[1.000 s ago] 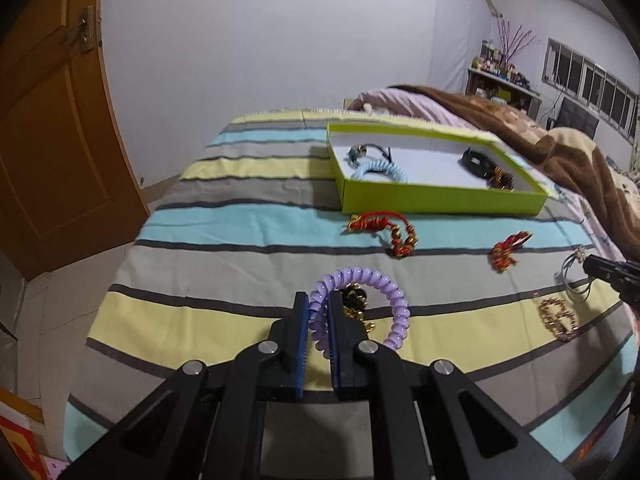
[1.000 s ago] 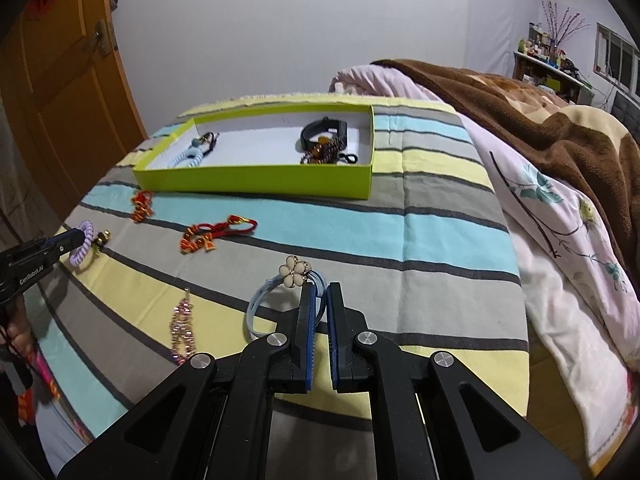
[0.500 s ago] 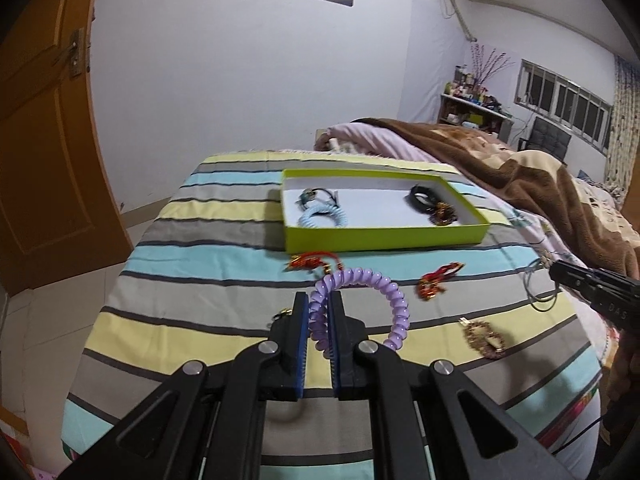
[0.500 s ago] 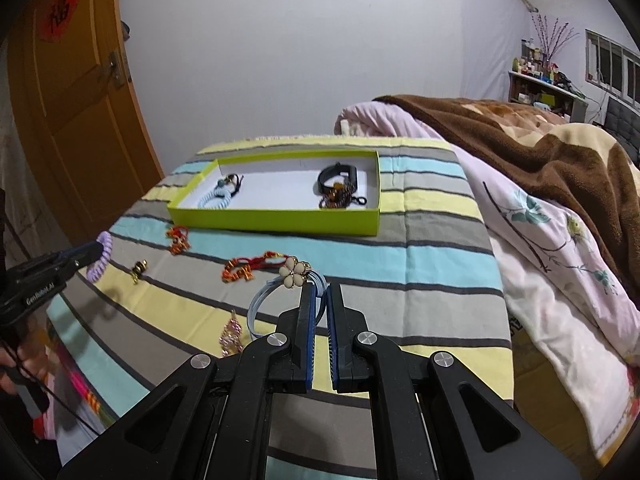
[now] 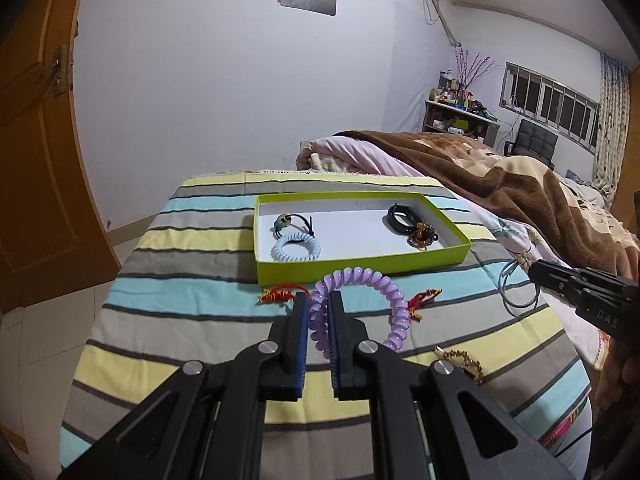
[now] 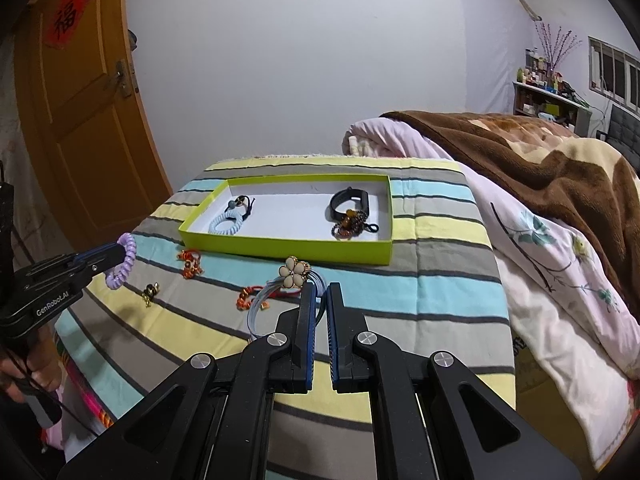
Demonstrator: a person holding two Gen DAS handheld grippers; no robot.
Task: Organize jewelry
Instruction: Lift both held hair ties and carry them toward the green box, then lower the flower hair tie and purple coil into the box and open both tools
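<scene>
The left gripper (image 5: 319, 303) is held above the striped bed (image 5: 192, 236), its jaws closed narrowly on the purple coil band (image 5: 362, 280), which arcs free to the 2 o'clock side of the fingers. The green box (image 5: 360, 262) lies at 12 o'clock, just beyond the band. The band is best carried forward over the near wall, lowered until it hangs inside, and released only over bare white floor, at the box's centre, clear of the pale blue coil band (image 5: 296, 249) at the box's 9 o'clock end.

The right gripper (image 6: 320, 300) is closed narrowly on the blue flower band (image 6: 294, 276), the cream flower standing at 11 o'clock of the fingertips. The same forward carry applies; the two drops are best kept apart so the loops do not tangle.

The left wrist view alone shows a gold beaded piece (image 5: 460, 360) on the bed at 4 o'clock of the left gripper. The right wrist view alone shows a small dark-and-gold charm (image 6: 151, 292) and the left gripper from the side, confirming that the purple band hangs clear of the bed. The red knotted pieces (image 6: 190, 262) appear in both views, though partly hidden in the left one.
</scene>
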